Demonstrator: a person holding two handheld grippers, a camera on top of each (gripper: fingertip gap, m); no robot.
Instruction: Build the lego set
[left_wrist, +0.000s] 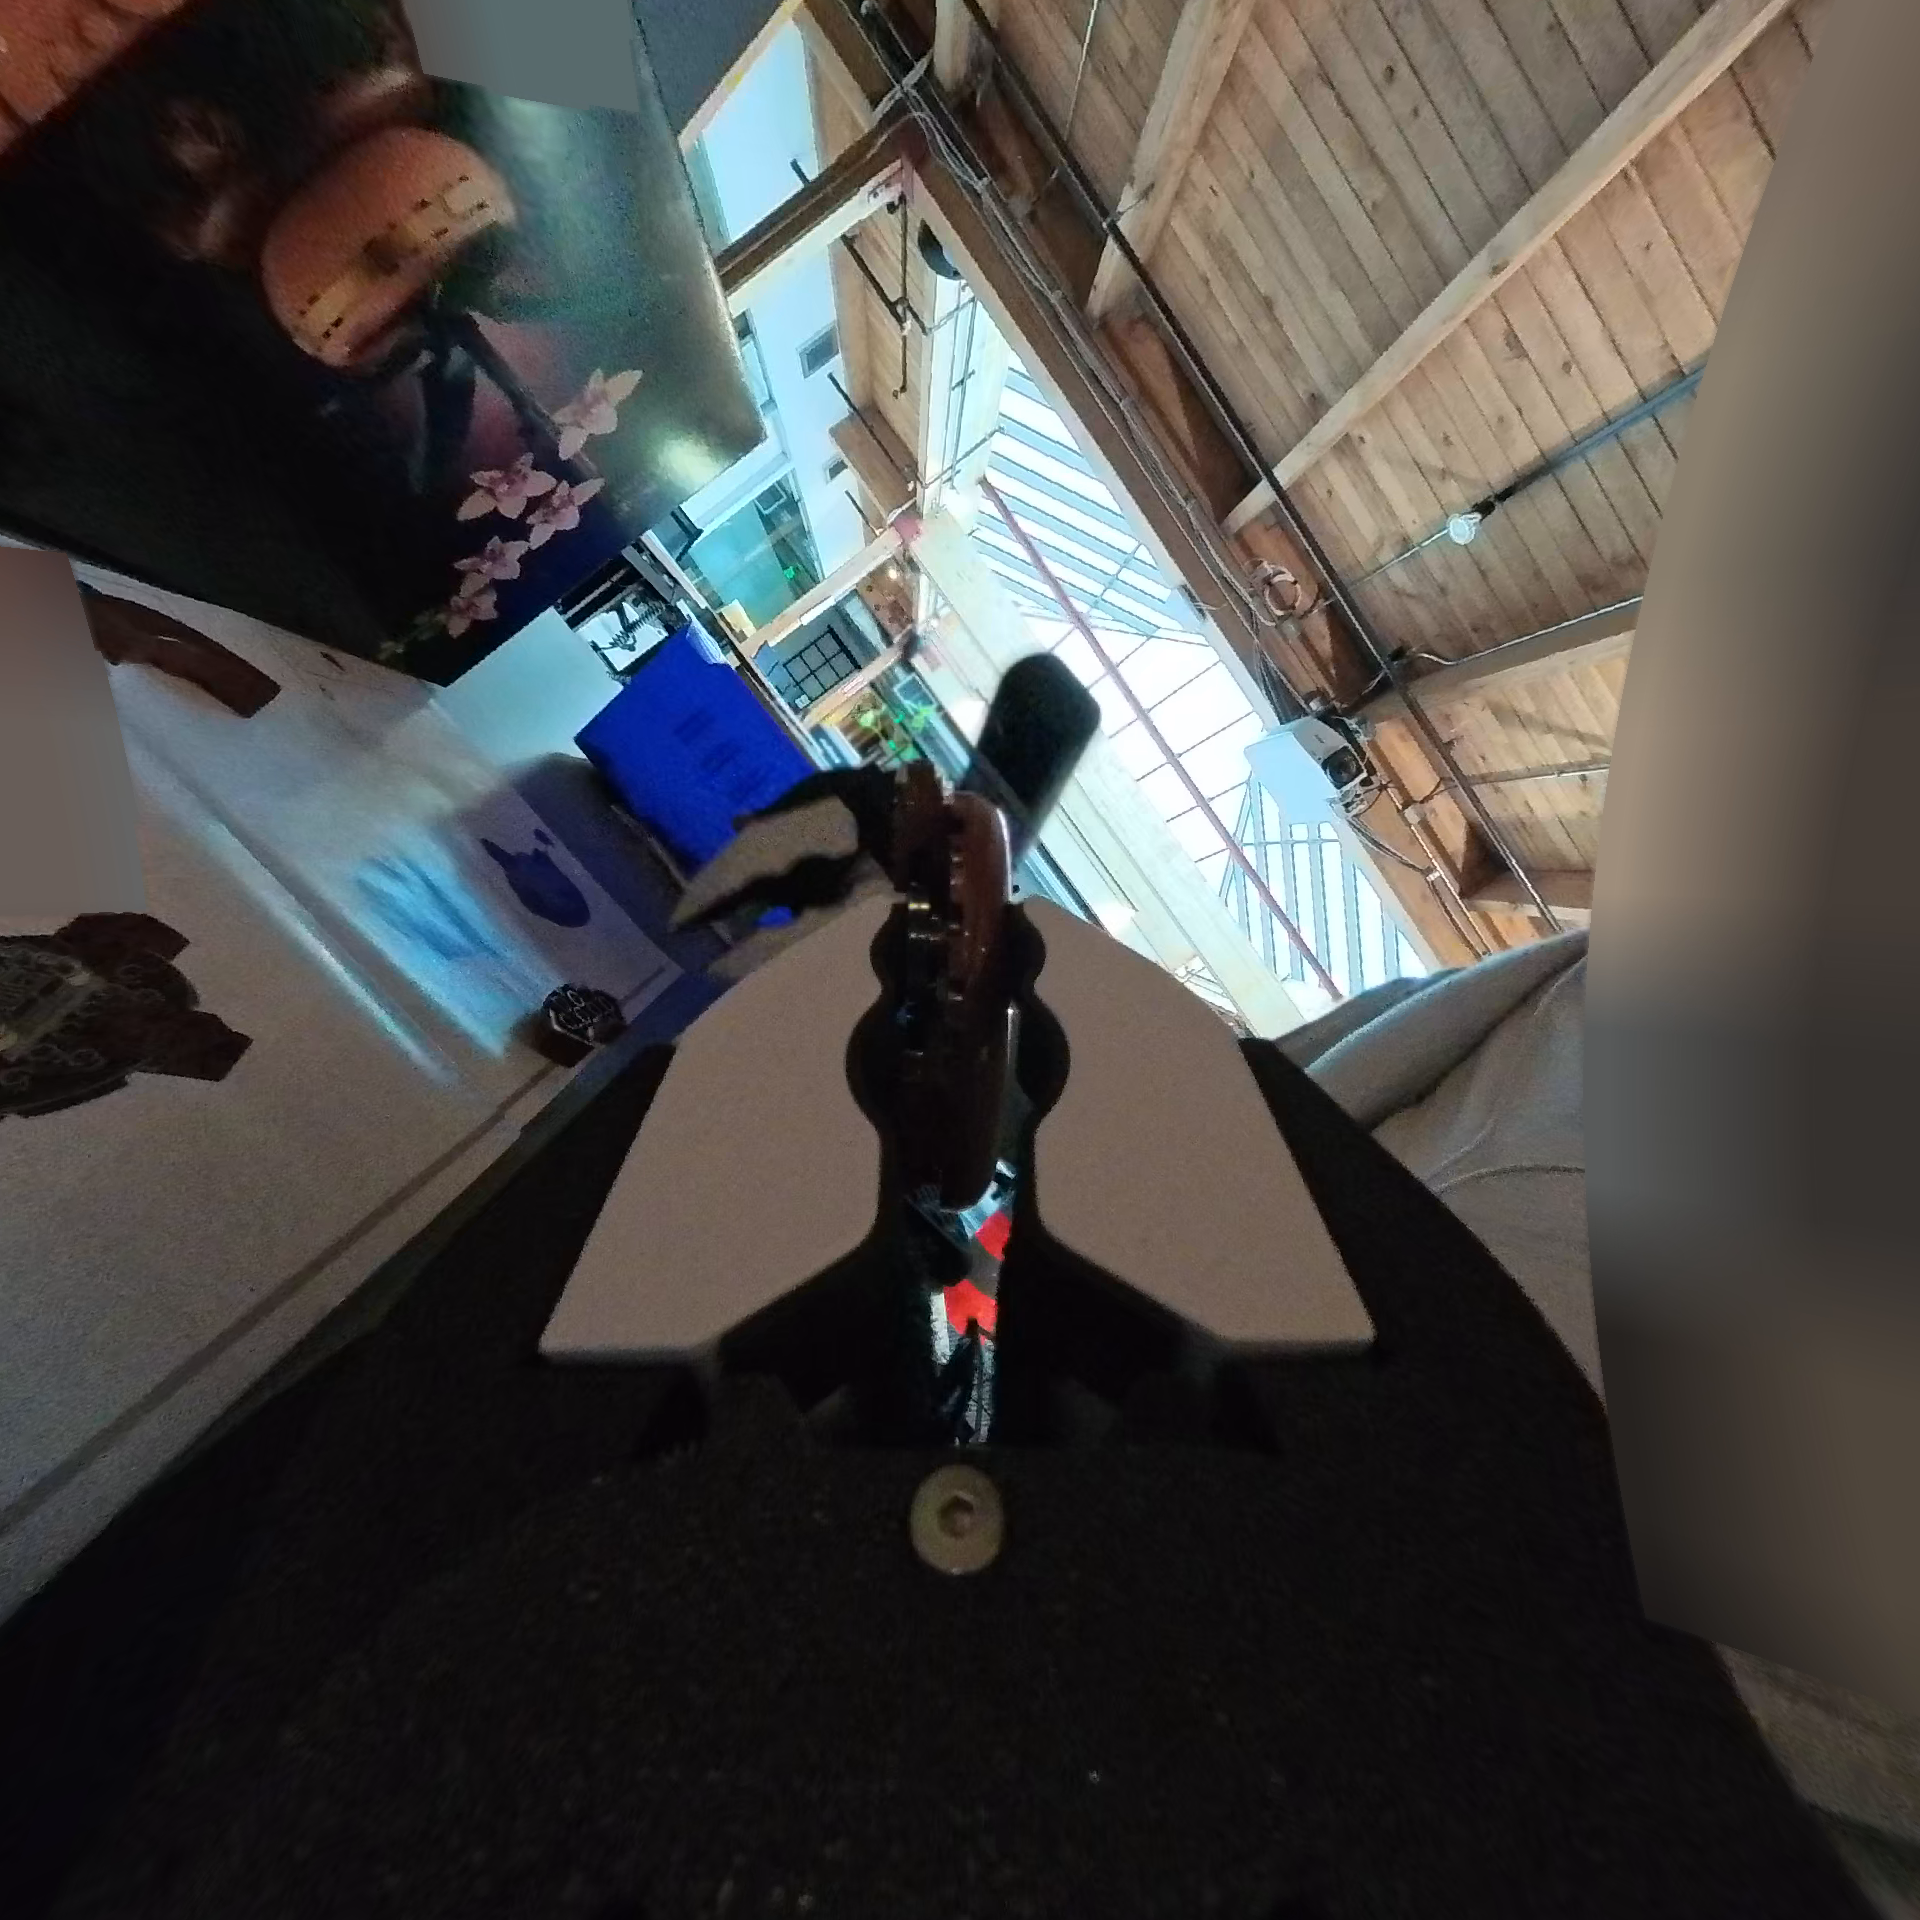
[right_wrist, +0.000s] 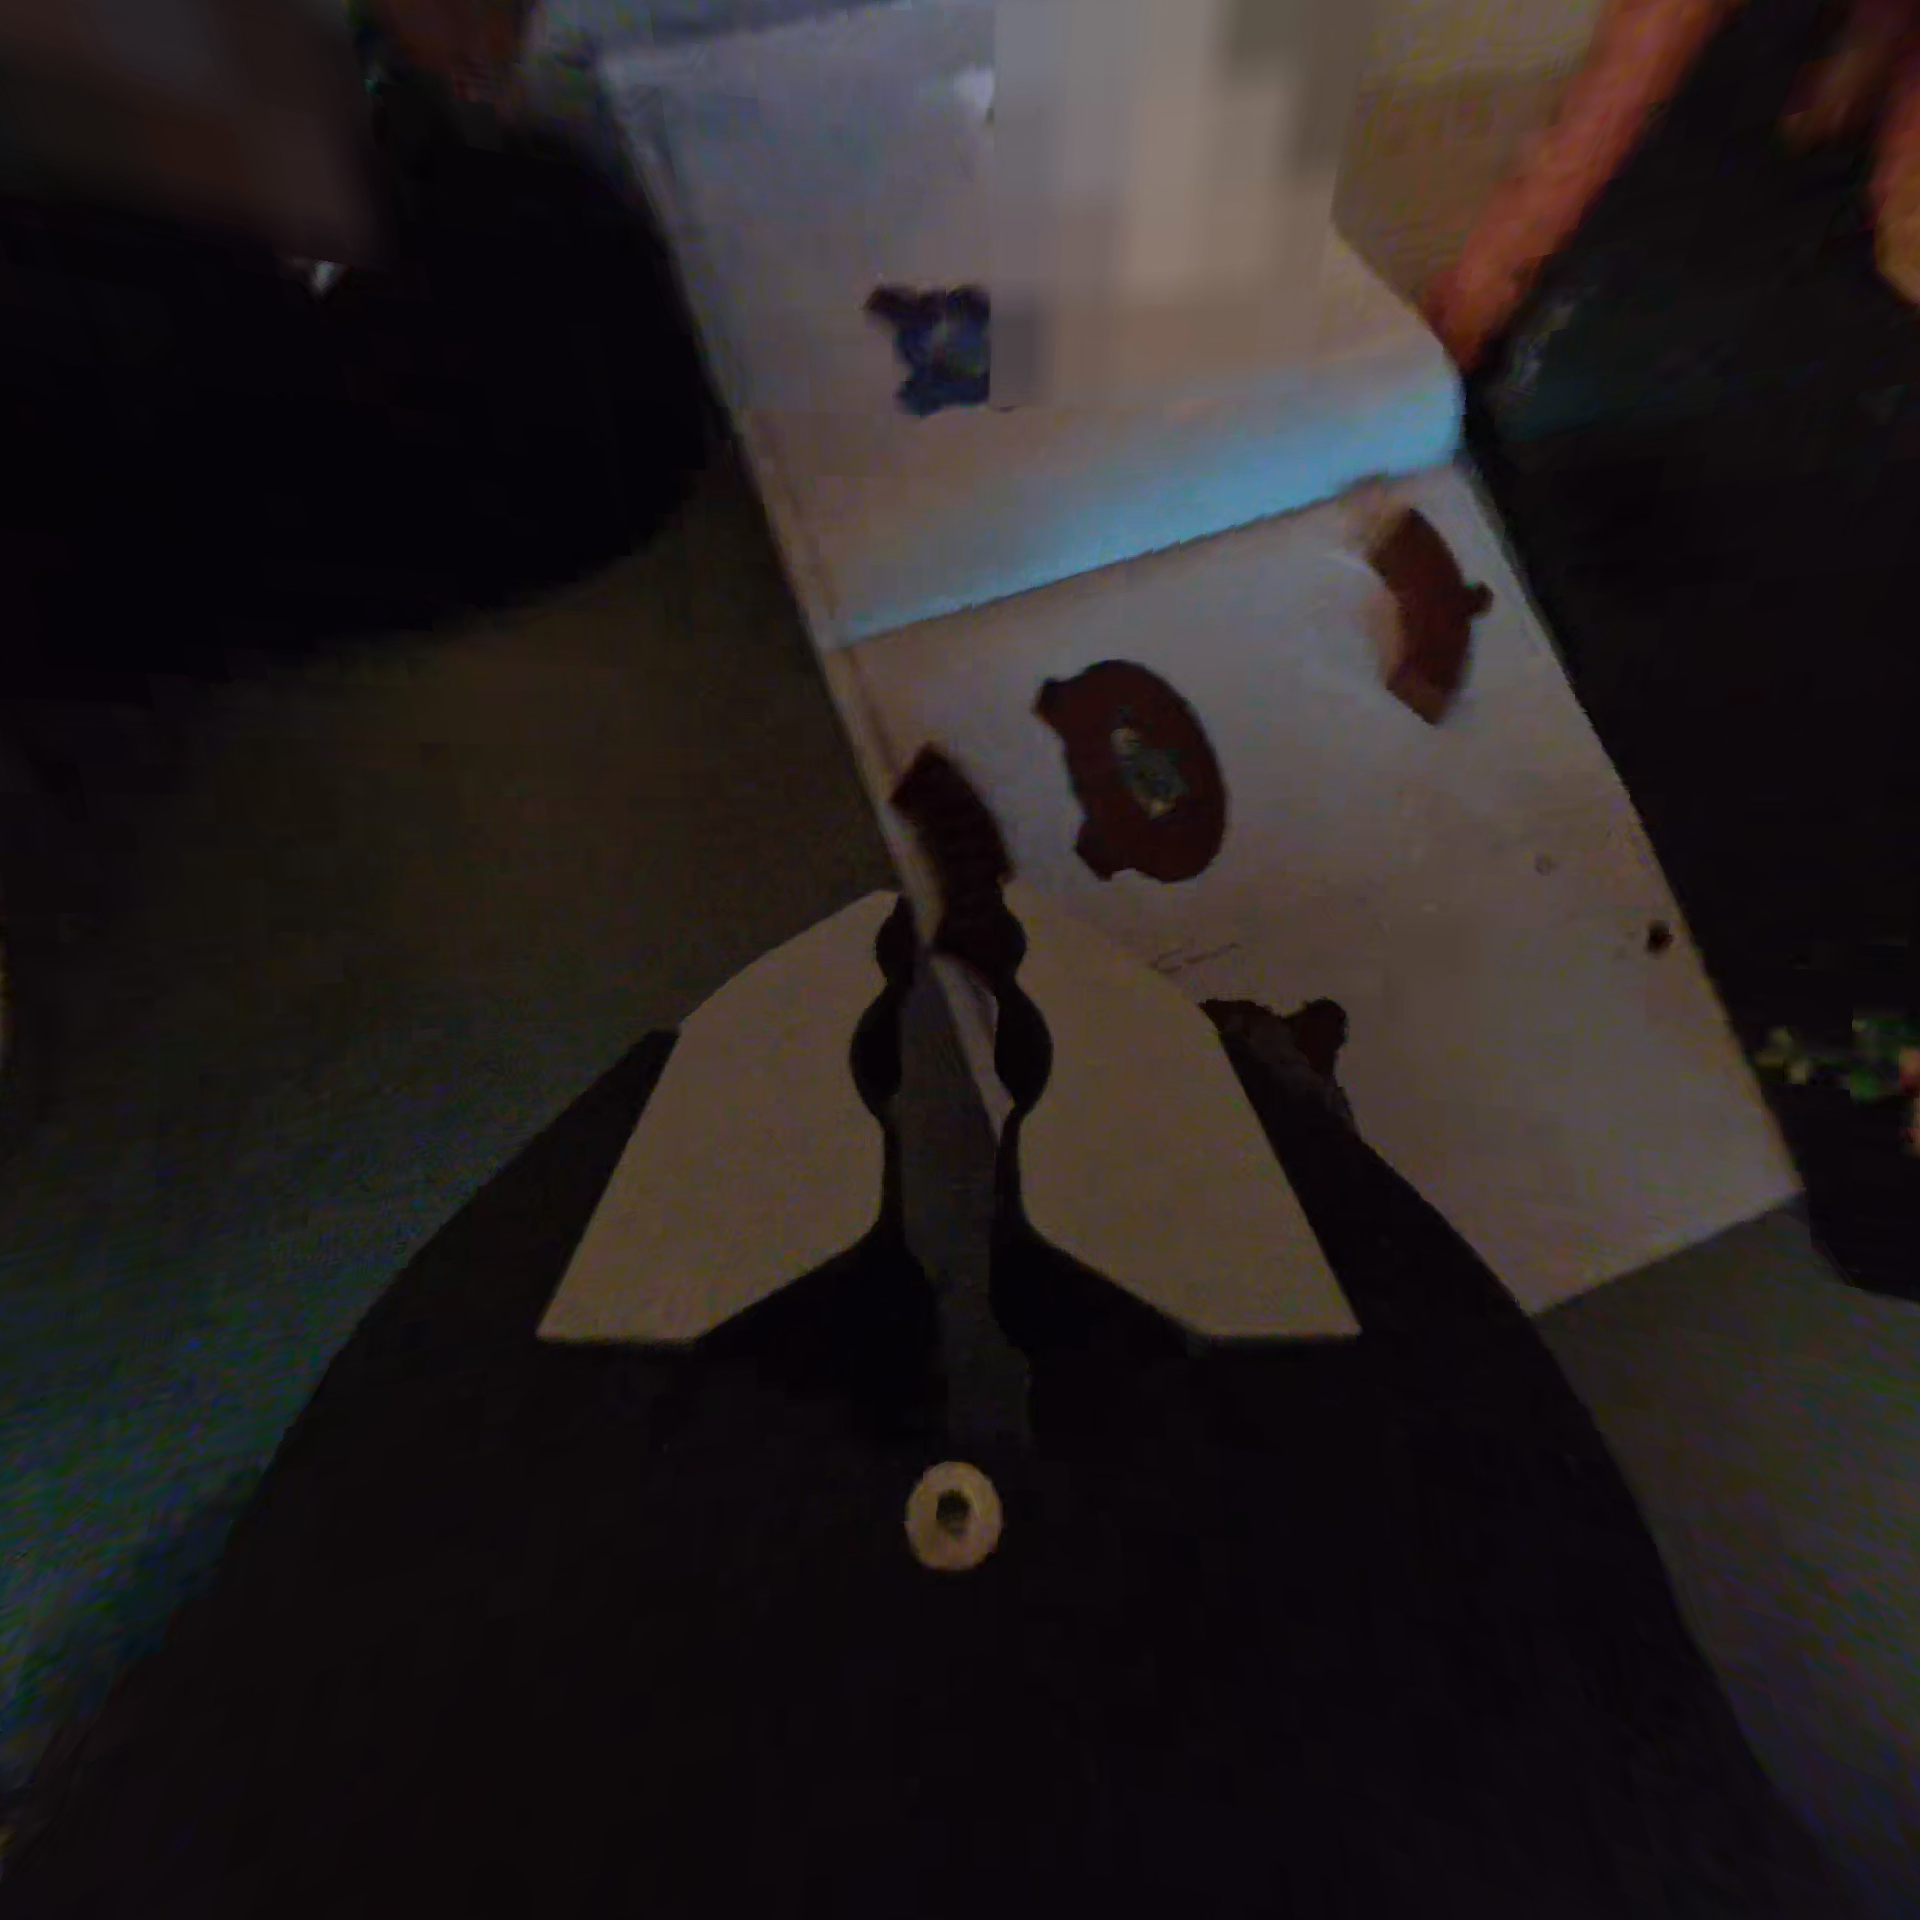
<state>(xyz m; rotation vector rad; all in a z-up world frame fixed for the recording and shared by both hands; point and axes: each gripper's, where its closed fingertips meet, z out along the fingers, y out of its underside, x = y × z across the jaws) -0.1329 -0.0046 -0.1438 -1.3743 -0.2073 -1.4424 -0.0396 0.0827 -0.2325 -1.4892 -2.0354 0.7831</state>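
My left gripper (left_wrist: 951, 935) points up toward the ceiling and is shut on a dark brown toothed piece (left_wrist: 961, 987), which stands lengthwise between the pads and sticks out past the tips. In the left wrist view, the other gripper's grey finger (left_wrist: 774, 857) and black finger (left_wrist: 1039, 727) flank the piece's far end. In the dim, blurred right wrist view, my right gripper (right_wrist: 951, 935) has its jaws narrowed on a dark brown toothed piece (right_wrist: 951, 831) at the left edge of a white board (right_wrist: 1351, 935).
More brown pieces (right_wrist: 1138, 774) (right_wrist: 1423, 613) and a blue one (right_wrist: 930, 348) lie on the board. In the left wrist view, the board (left_wrist: 260, 1039) carries brown pieces (left_wrist: 94, 1003). A blue box (left_wrist: 696, 738) stands behind, and grey cloth (left_wrist: 1455, 1091) lies to the right. Some 15 centimeters of space lies between my two pairs of fingers.
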